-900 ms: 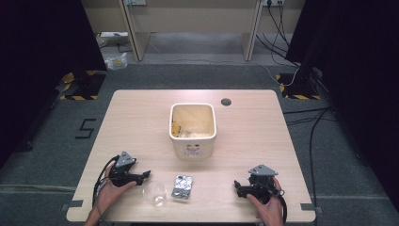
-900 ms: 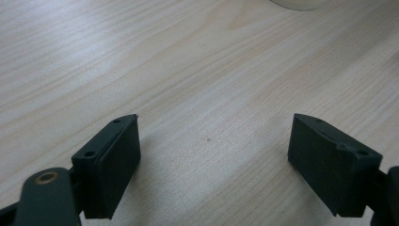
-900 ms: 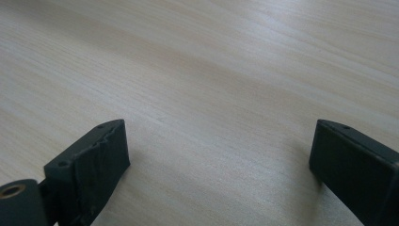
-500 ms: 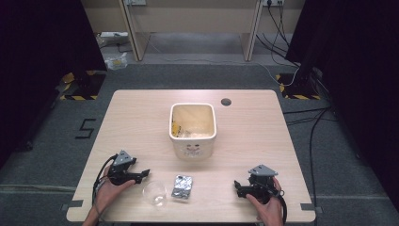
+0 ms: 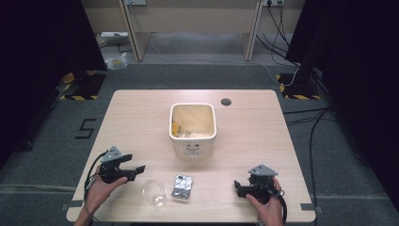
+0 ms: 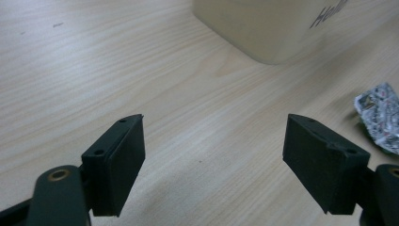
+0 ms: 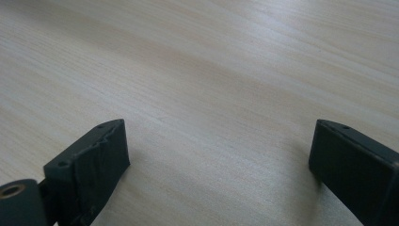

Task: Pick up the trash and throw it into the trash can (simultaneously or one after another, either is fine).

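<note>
Pale wood table (image 5: 141, 117) runs under both my grippers. Nearest my left gripper (image 5: 137, 170) lies a clear plastic cup (image 5: 155, 192) on its side, just past the jaw tips — a crumpled foil blister pack (image 5: 182, 187) beside it, a cream bin (image 5: 192, 127) farther ahead. Left jaws stand wide, holding nothing. My right gripper (image 5: 237, 188), well apart from the pack, gapes wide too — only bare wood between.

Clear plastic cup (image 5: 155, 192) lies tipped on its side near the desk's front edge, left of centre. Crumpled silver foil wrapper (image 5: 182, 187) lies flat just beside it on the right, apart from the cream bin (image 5: 193, 141) behind.
</note>
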